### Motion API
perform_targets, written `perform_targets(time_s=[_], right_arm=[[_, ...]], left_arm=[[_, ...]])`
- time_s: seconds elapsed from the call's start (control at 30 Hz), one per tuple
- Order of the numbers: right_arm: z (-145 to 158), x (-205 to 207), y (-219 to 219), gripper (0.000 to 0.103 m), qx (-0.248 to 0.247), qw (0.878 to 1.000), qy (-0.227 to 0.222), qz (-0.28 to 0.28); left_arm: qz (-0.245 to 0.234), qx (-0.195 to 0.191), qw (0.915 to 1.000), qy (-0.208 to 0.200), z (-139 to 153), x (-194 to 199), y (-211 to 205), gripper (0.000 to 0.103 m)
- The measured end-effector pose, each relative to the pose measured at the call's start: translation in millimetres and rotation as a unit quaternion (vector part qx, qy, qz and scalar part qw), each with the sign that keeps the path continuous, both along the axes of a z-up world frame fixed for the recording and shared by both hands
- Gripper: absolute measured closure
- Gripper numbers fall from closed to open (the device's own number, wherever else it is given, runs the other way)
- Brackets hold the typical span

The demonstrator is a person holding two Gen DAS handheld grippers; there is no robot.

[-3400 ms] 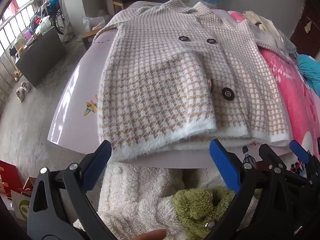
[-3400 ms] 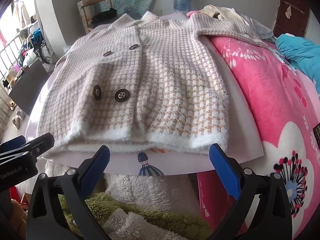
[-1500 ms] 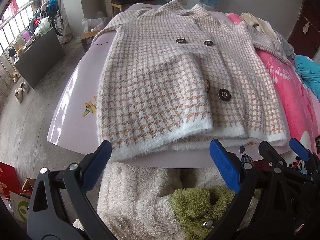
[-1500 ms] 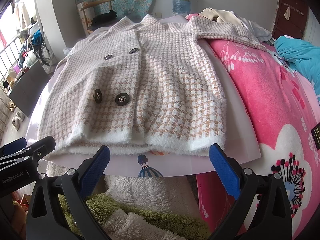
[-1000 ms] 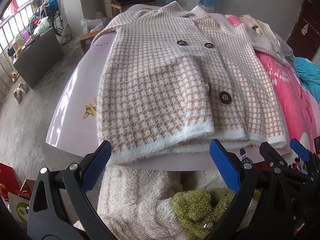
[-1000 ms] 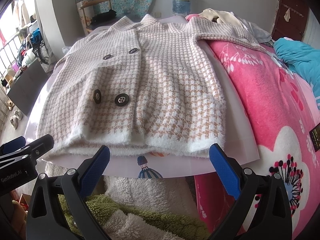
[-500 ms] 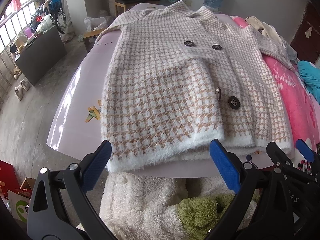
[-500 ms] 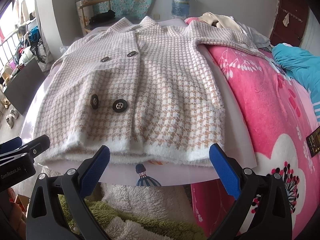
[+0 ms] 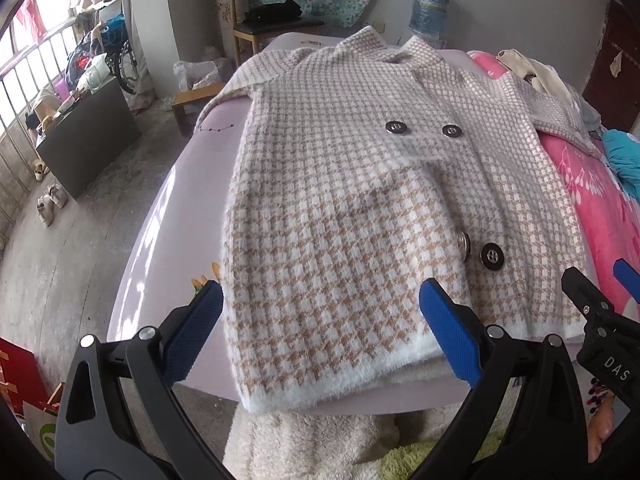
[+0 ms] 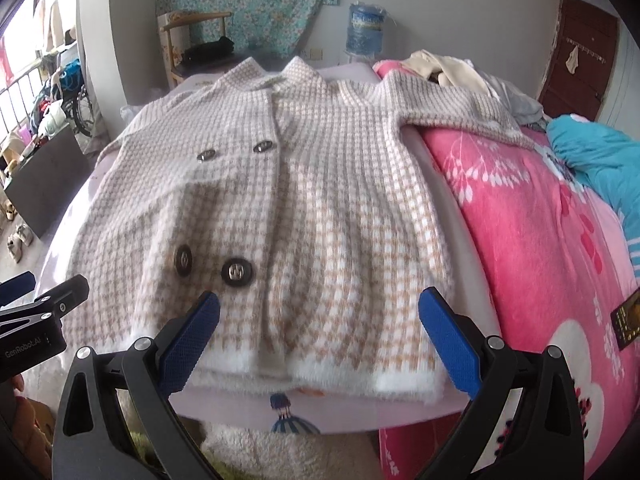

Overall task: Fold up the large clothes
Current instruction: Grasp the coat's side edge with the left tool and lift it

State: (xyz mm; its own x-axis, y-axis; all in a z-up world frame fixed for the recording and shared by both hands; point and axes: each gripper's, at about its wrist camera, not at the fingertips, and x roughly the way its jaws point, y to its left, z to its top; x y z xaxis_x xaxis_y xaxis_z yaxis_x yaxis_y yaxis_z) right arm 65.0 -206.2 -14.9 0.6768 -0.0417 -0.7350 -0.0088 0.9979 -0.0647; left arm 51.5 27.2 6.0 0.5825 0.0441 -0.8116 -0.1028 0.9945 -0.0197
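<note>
- while both grippers hang over its hem, the houndstooth coat (image 9: pixel 360 208) lies front-up and spread flat on a pale lilac board (image 9: pixel 160 248), collar at the far end and hem at the near edge.
- the knit is a small tan-and-white check, fuzzy, with a plain white fluffy band along the hem (image 10: pixel 320 368).
- two pairs of dark round buttons (image 10: pixel 238 272) sit on the closed front: one pair near the chest, one lower down.
- one sleeve (image 10: pixel 460 112) stretches sideways onto the pink flowered blanket (image 10: pixel 540 240); the other drapes off the board's opposite side toward the floor.
- the lower front panel lies slightly puffed, with a soft ridge crossing it below the upper buttons.
- left gripper (image 9: pixel 320 332): blue-padded fingers wide apart, over the hem corner, clamping nothing.
- right gripper (image 10: pixel 320 332): fingers equally wide apart, over the hem near the lower buttons, empty.
- a cream fleece heap (image 9: pixel 312 444) lies below the board's near edge.
</note>
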Motion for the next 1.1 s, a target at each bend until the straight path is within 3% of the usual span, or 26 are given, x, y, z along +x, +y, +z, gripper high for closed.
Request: perform_targets(time_s=[0.23,0.43,0.53,0.6,0.73,0.87,0.93,1.0,1.1], right_arm=[[18.7,33.9,10.1,0.006,0.002,0.998,-0.032,0.053],[40.2,80.2,31.5,0.006,0.038,0.991,-0.044,0.124],[50.2,108.5,50.5,0.006,0.044,0.986,-0.049,0.153],[54.1,125.8,61.2,0.006,0.057,0.983,-0.043,0.17],[53.0,167.7,90.4,0.006,0.07,0.976,-0.018,0.206],[39.6,205.6,118.3,0.006,0.078,0.968,0.019,0.237],[27.8,221.2,128.9,0.007,0.088,0.965,0.044,0.244],[14.1,232.5,140.0,0.014,0.095,0.96,0.07,0.254],[-2.8,239.1,151.2,0.016,0.095,0.955,0.097,0.263]], left_arm=[[-0.022,-0.019,0.9981,-0.055,11.7,24.7,14.6,0.008],[-0.043,-0.081,0.9929,-0.076,20.4,53.0,42.3,0.008],[-0.04,-0.136,0.987,-0.076,25.4,73.4,66.6,0.008],[-0.016,-0.167,0.9827,-0.078,28.0,86.8,86.8,0.008],[0.038,-0.155,0.9823,-0.098,38.2,116.7,129.0,0.008],[0.114,-0.187,0.9715,-0.09,32.5,157.7,195.8,0.008],[0.149,-0.219,0.9626,-0.058,14.9,182.1,231.4,0.008],[0.179,-0.278,0.9434,-0.028,-10.5,199.4,265.5,0.008],[0.227,-0.397,0.8888,0.023,-67.7,213.1,310.6,0.008]])
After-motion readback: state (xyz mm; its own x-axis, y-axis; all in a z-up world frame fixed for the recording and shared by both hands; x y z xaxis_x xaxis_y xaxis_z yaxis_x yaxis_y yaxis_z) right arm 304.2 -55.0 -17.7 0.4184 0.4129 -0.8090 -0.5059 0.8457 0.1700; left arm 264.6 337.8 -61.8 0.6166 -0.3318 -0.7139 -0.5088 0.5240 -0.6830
